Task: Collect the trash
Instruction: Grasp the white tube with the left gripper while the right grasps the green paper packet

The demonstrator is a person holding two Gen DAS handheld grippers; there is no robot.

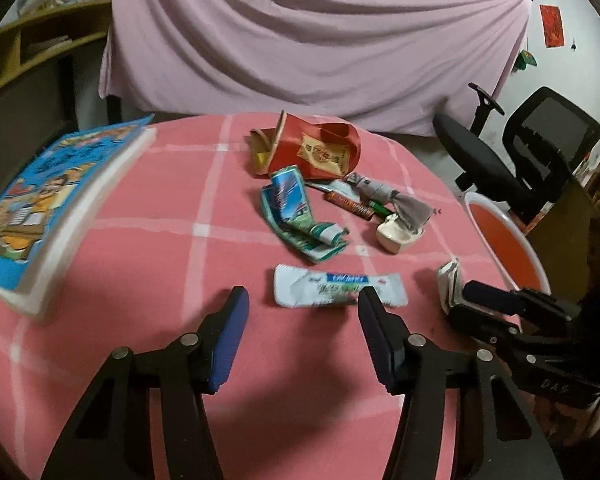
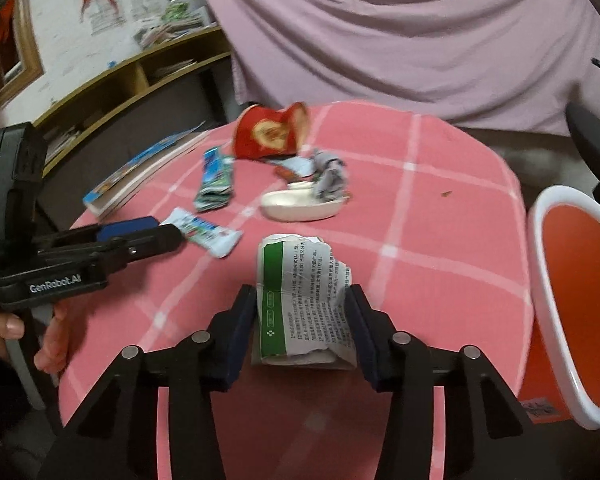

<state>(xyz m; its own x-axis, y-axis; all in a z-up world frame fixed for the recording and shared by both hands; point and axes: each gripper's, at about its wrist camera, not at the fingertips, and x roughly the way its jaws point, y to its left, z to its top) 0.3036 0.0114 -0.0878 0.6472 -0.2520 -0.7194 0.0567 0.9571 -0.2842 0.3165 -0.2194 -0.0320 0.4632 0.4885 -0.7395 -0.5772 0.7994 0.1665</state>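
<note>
A round surface [image 1: 148, 240] covered by a pink cloth with white checks stands before a draped pale-pink sheet [image 1: 308, 40]; a wooden shelf [image 2: 140, 76] lines the wall to one side.

Right hand-held gripper [image 2: 302, 308]: its blue pads [image 2: 242, 320] stand on either side of a crumpled printed leaflet with a green stripe [image 2: 300, 292] near the surface's near edge, touching or almost touching its sides; whether they press it cannot be told. In the left wrist view the same leaflet [image 1: 448, 284] shows beside that gripper's tip.

Left hand-held gripper [image 1: 302, 300]: released, its jaws part-way apart above the cloth, with nothing between them. A flat white sachet with blue and green print [image 1: 332, 288] lies just beyond the fingertips, its lower edge partly hidden behind one finger. A hand [image 2: 48, 344] grips this tool's handle in the right wrist view.

Further out lie a crumpled teal wrapper [image 1: 300, 216], a white plastic piece [image 1: 396, 236] with a twisted grey wrapper [image 1: 392, 200] resting on it, a brown stick-shaped wrapper [image 1: 350, 206], and a red paper cup on its side [image 1: 316, 148].

A blue illustrated book [image 1: 48, 200] occupies the surface's left edge. An orange bin with a white rim [image 2: 576, 304] stands beside the right edge, a black office chair [image 1: 512, 156] behind it.
</note>
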